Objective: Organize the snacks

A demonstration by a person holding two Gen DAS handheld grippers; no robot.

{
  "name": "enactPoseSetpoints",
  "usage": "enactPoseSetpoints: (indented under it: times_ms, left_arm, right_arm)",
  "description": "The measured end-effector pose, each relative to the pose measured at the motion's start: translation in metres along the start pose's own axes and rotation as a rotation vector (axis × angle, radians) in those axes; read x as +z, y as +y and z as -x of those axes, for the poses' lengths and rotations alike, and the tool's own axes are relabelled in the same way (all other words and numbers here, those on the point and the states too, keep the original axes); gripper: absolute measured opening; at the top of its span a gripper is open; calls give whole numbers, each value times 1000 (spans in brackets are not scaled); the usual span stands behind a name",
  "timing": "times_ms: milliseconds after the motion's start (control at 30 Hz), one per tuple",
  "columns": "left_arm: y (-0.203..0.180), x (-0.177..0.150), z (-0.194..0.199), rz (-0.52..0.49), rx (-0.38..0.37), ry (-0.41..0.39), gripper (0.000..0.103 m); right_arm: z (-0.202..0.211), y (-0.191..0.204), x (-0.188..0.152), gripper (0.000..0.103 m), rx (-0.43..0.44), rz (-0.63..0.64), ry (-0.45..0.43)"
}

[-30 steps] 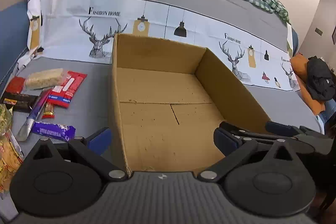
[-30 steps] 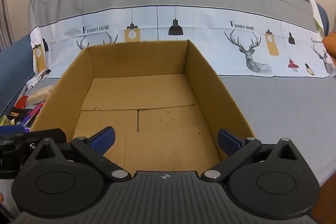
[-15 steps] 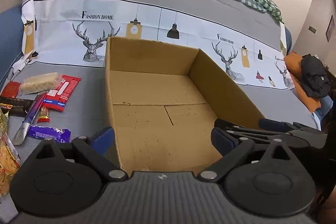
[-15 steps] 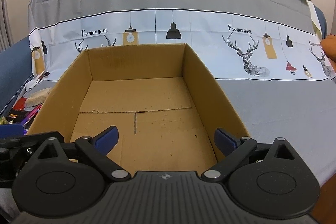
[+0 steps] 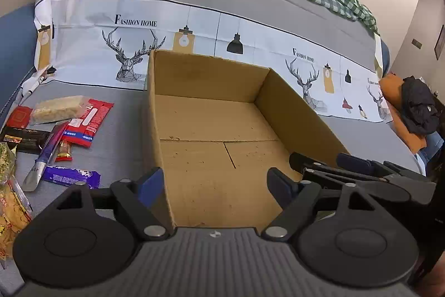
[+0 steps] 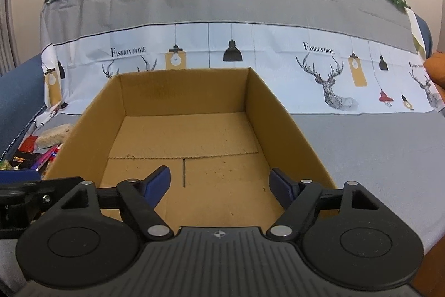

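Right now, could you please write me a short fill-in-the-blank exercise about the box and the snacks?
1. The cardboard box holds ____ snacks.
2. Seen from the left wrist camera, the snacks lie to the ____ of the box.
3. The words printed on the cloth behind the box read "Fashion ____".
4. The wrapper nearest the left claw is ____.

Missing words: no; left; Home; purple
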State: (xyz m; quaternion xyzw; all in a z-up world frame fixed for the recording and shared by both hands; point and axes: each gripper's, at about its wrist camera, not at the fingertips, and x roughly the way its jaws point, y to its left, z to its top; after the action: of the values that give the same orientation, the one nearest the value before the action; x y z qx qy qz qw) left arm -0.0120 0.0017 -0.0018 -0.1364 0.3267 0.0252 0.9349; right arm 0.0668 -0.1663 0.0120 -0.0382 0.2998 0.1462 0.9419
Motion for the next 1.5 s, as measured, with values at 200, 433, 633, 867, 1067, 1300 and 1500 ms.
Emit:
enactPoseSetpoints:
  times_ms: [200, 433, 633, 867, 1067, 1300, 1500]
  left_arm:
    - [7, 3, 7, 20, 9, -8, 59]
    - [31, 3, 21, 87, 29, -46, 28]
    - [76, 0, 35, 200, 66, -74, 28]
    - [127, -5, 51, 308, 186, -35, 30]
    - [174, -17, 51, 483, 295, 42, 72]
    - [217, -32, 49, 615, 451, 127, 91]
    - [232, -43, 38, 674, 452, 201, 98]
  right_arm:
    - [3, 11, 3, 61, 14, 11, -29]
    - [6, 33, 12, 38, 77, -5, -43]
    - [10, 67, 20, 34, 153, -20, -47]
    - [10, 121, 19, 34, 258, 19, -33]
    - [13, 166, 17, 34, 339, 70, -5]
    - [2, 200, 6, 35, 375, 131, 67]
    - [-12, 218, -3, 35, 372, 198, 103]
